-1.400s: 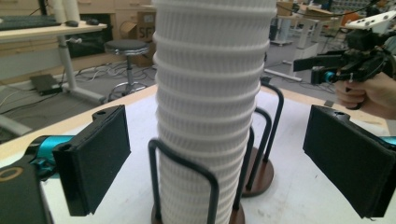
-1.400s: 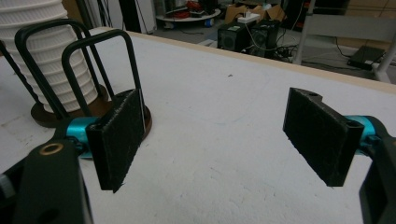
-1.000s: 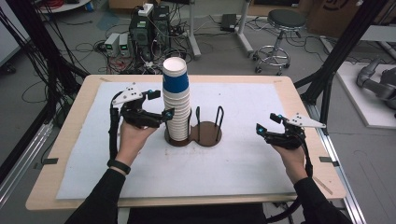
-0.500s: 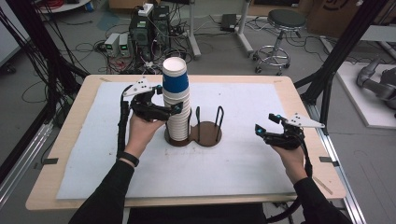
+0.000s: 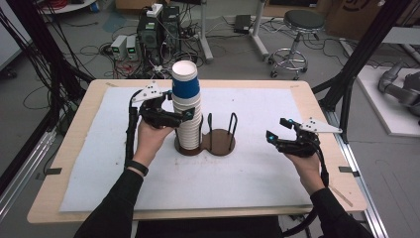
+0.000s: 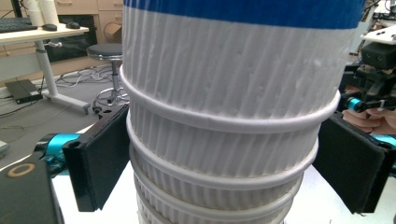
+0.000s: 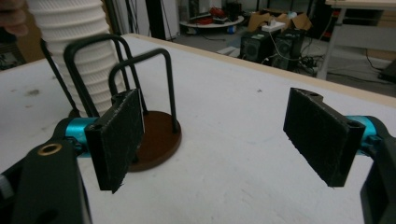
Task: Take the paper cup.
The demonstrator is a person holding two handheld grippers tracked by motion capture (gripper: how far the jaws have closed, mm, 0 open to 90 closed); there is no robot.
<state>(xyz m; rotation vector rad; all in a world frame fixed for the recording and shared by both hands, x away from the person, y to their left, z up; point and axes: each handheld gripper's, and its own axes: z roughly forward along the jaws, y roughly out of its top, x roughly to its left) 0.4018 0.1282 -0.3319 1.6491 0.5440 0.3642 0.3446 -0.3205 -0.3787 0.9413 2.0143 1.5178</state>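
Note:
A tall stack of white ribbed paper cups (image 5: 188,121) stands in the left ring of a brown two-place holder (image 5: 220,143). The top cup has a blue band (image 5: 185,88). My left gripper (image 5: 182,116) reaches in from the left, about halfway up. Its jaws have just been closing with the stack (image 6: 224,116) between them, and the pads (image 6: 100,163) lie against the cups' sides. My right gripper (image 5: 275,133) hovers open to the right of the holder, with nothing between its pads (image 7: 322,135). The empty wire ring (image 7: 140,79) lies ahead of it.
A white mat (image 5: 247,173) covers the wooden table (image 5: 317,99). Beyond the far edge are computers, cables and a stool (image 5: 297,29). Black frame posts stand at both sides.
My left gripper moved right and slightly up to the stack, and its jaws now flank the cups. The right hand stayed put.

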